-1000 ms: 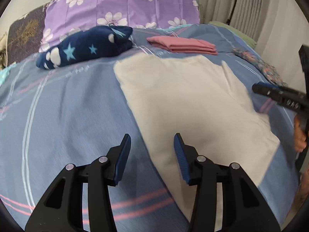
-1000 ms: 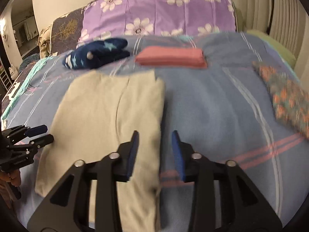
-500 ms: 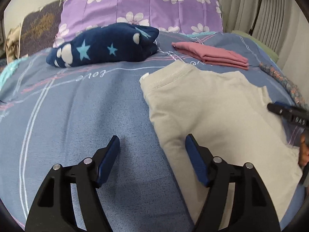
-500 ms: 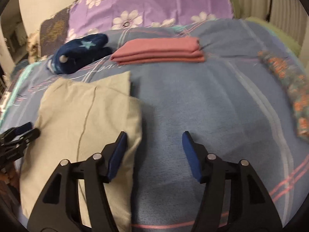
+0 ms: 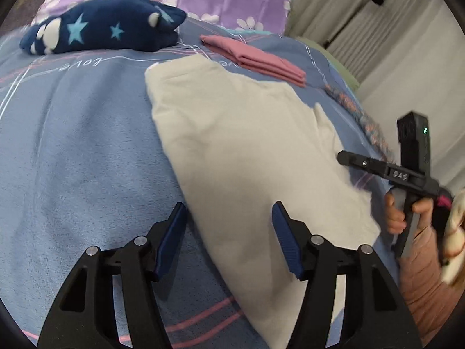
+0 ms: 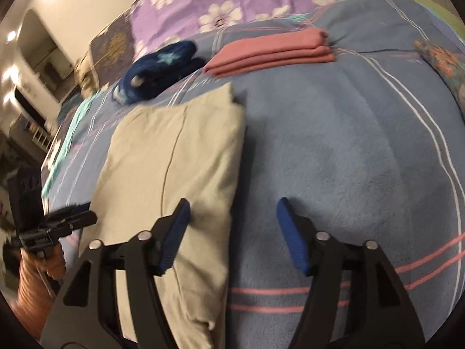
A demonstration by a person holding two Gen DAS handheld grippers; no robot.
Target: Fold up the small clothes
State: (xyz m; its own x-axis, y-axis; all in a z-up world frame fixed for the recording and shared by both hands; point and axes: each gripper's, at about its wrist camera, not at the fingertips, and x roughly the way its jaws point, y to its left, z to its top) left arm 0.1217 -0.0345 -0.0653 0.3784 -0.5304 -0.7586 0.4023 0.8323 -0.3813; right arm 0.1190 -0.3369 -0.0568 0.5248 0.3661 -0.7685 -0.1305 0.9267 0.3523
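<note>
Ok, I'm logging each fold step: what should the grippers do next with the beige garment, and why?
Probably lower both and close on its long edges to fold it again. The left gripper and right gripper both hang open, each straddling an edge of the beige garment, which lies flat and ungripped on the blue bedspread.

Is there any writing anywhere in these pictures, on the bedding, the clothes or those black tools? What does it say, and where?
"love": stitched in white script on the blue bedspread, seen upside down near the navy star garment.
"DAS": white letters on the black body of the right gripper; slightly blurred, so the reading is uncertain.
Beige garment and folded pink garment: no text visible.
</note>
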